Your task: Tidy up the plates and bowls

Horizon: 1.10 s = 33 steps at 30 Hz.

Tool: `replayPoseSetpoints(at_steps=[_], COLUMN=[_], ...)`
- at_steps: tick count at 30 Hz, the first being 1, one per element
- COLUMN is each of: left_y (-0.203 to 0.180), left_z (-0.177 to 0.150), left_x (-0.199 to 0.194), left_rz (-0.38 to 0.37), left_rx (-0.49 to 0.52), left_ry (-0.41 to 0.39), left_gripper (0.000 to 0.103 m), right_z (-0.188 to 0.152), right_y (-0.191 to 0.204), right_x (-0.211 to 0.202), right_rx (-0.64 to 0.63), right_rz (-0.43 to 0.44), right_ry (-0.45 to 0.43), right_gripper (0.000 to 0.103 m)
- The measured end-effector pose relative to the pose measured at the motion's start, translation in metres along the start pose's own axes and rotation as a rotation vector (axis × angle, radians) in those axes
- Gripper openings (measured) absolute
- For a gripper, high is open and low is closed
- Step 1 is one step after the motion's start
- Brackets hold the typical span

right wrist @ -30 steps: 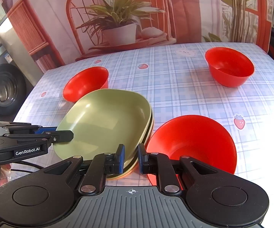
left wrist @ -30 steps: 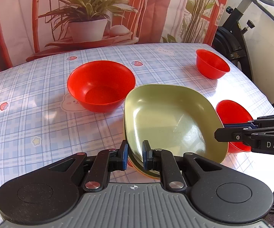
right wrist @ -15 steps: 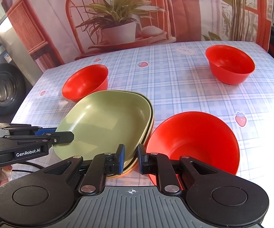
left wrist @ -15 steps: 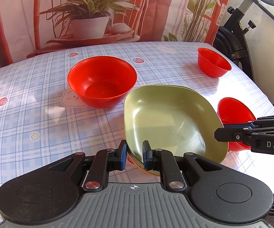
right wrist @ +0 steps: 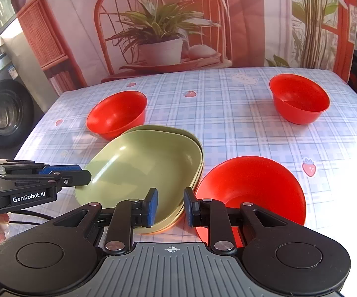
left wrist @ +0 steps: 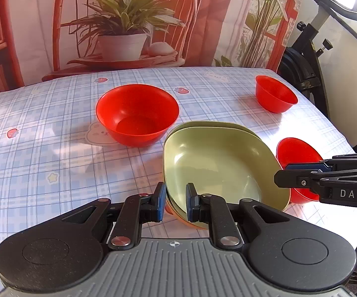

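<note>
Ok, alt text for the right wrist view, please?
The right gripper, jaws opening, straddles the near rim of stacked green plates on a checked tablecloth. A red bowl sits right of the plates, two more farther back, and the left gripper reaches in from the left.

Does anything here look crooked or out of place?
The top green plate sits skewed on the plates under it, whose rims peek out at the far side. Three red bowls stand scattered, not stacked. Nothing looks spilled or broken.
</note>
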<state>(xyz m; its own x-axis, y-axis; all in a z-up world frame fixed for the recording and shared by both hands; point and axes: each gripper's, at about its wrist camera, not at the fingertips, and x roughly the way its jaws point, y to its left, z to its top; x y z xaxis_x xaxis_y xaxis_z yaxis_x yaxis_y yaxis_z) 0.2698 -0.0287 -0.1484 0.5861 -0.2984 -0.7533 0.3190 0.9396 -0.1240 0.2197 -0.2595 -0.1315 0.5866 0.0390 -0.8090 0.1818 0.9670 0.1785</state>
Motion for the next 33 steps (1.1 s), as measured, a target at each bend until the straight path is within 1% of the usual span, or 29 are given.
replayPoseSetpoints(at_steps=[5, 8, 12, 14, 17, 20, 24, 28, 30, 33], left_y=[-0.002, -0.001, 0.002, 0.004, 0.006, 0.008, 0.01, 0.017, 0.022, 0.034], left_z=[-0.004, -0.006, -0.011, -0.013, -0.014, -0.014, -0.012, -0.003, 0.005, 0.02], left_x=[-0.006, -0.008, -0.009, -0.005, -0.002, -0.003, -0.008, -0.012, -0.016, -0.021], left_rz=[0.0, -0.006, -0.002, 0.003, 0.012, 0.01, 0.006, -0.003, 0.01, 0.044], left_rx=[0.005, -0.007, -0.018, -0.03, -0.036, -0.045, -0.05, -0.052, -0.039, -0.015], left_ry=[-0.006, -0.006, -0.01, 0.004, 0.016, 0.011, -0.006, -0.022, -0.042, -0.072], left_gripper=[0.017, 0.017, 0.017, 0.017, 0.017, 0.017, 0.019, 0.019, 0.019, 0.021], right_z=[0.0, -0.002, -0.006, -0.009, -0.011, -0.012, -0.008, 0.004, 0.013, 0.027], right_y=[0.013, 0.018, 0.019, 0.018, 0.017, 0.017, 0.015, 0.014, 0.013, 0.014], right_x=[-0.006, -0.004, 0.001, 0.002, 0.004, 0.003, -0.001, -0.006, -0.008, -0.01], right_rx=[-0.068, -0.093, -0.094, -0.085, -0.078, -0.076, -0.061, -0.062, -0.051, -0.005], right_rz=[0.002, -0.004, -0.015, -0.015, -0.014, -0.013, -0.003, 0.009, 0.03, 0.055], right_ry=[-0.011, 0.007, 0.028, 0.034, 0.039, 0.037, 0.006, -0.032, -0.047, -0.089], right_gripper=[0.022, 0.024, 0.025, 0.025, 0.025, 0.025, 0.025, 0.025, 0.026, 0.03])
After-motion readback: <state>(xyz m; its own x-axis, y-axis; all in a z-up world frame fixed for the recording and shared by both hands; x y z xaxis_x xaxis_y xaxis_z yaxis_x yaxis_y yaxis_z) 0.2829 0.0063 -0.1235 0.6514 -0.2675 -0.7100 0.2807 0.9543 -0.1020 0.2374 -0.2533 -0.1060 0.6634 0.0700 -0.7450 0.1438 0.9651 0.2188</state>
